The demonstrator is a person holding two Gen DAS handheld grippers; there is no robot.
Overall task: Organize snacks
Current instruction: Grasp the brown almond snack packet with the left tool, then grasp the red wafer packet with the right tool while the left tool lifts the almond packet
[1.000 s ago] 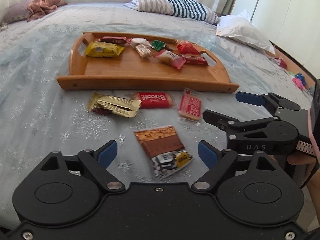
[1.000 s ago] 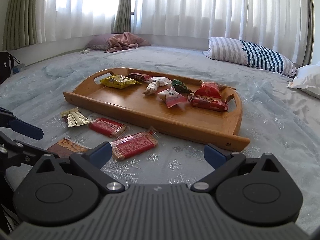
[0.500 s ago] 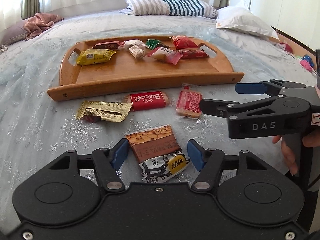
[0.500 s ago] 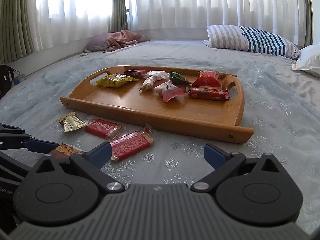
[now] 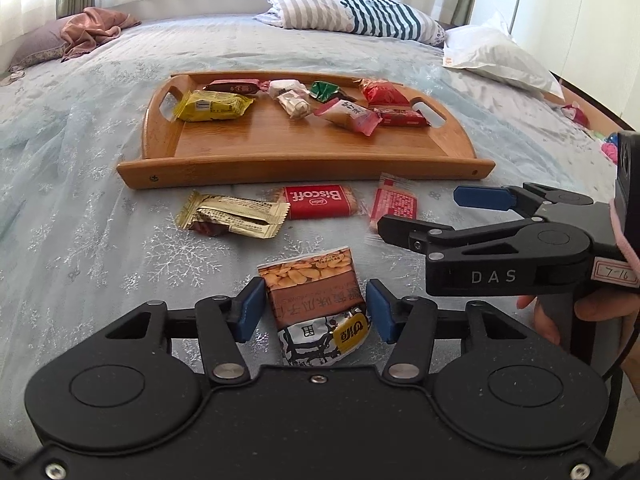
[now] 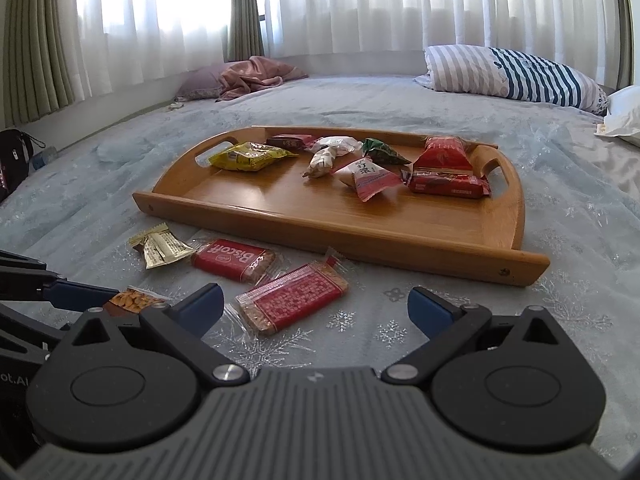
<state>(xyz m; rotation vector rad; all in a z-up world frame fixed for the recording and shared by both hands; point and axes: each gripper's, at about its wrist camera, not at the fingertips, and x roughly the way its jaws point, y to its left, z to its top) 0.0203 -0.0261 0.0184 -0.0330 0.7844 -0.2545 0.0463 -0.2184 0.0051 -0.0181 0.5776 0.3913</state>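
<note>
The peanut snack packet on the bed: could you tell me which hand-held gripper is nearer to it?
Left. The left hand-held gripper brackets the peanut snack packet; the right hand-held gripper is open off to its right.

Four snack packets (image 5: pixel 316 202) on the bedspread (image 5: pixel 80 208) before the tray (image 5: pixel 304 168)

Our left gripper (image 5: pixel 316 312) sits low at frame centre, its blue-padded fingers (image 5: pixel 250 312) narrowed. Our right gripper (image 5: pixel 420 216) reaches in from the right edge, fingers spread wide, our hand (image 5: pixel 580 316) wrapped around its handle.
</note>
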